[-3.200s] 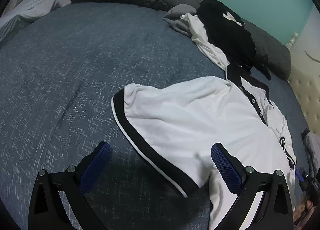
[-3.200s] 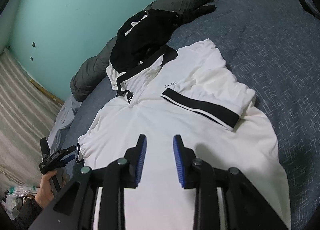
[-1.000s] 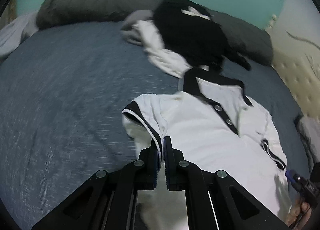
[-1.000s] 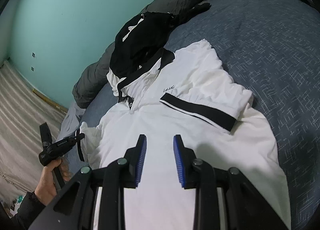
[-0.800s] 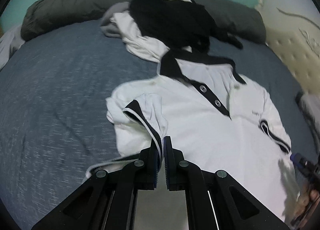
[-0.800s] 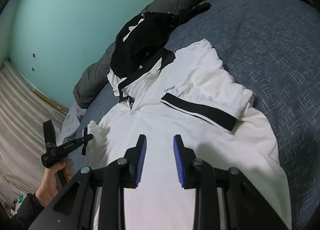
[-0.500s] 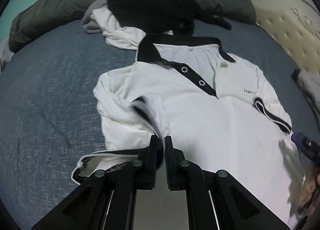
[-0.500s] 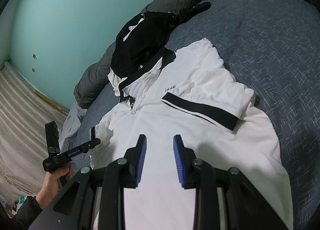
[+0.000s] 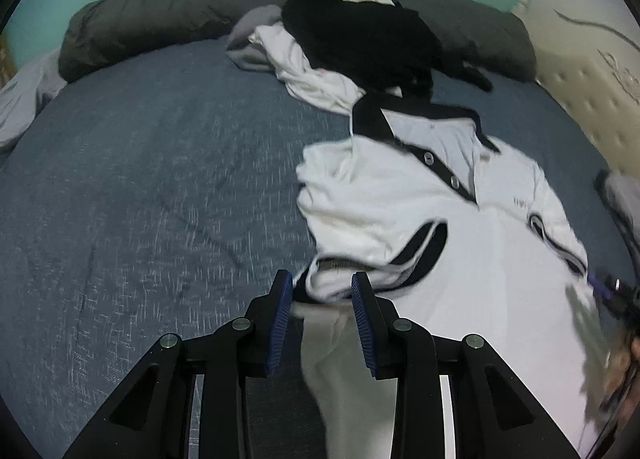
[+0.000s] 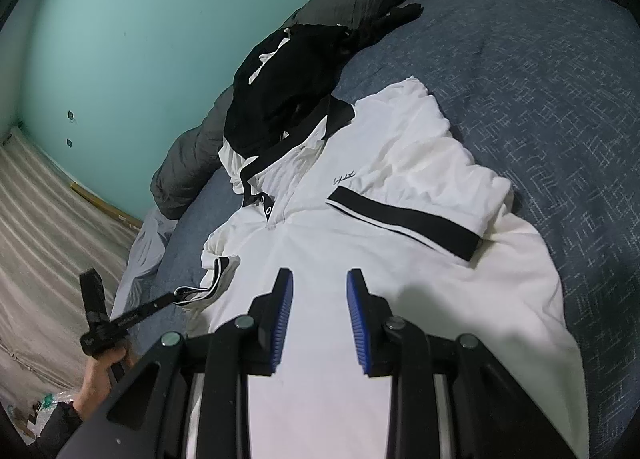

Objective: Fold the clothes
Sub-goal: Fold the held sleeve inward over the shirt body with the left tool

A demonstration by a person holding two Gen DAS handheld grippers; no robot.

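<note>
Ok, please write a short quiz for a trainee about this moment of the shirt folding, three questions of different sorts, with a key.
1. True or false: the left gripper is shut on the sleeve.
2. Which colour is the collar of the white polo shirt? A) black B) grey C) blue
3. What lies on the white garment beyond the collar?

Key: 1. False, its jaws are open. 2. A. 3. A black garment.

One white polo shirt point(image 9: 404, 195) with black trim, two sleeves folded in, and two buttons point(image 9: 429, 157) showing on the placket. One black garment point(image 9: 360, 31) heaped on one crumpled white one point(image 9: 308, 75), perhaps a grey piece point(image 9: 252, 39) beneath. Two grippers: left gripper point(image 9: 320, 291), right gripper point(image 10: 319, 299).
</note>
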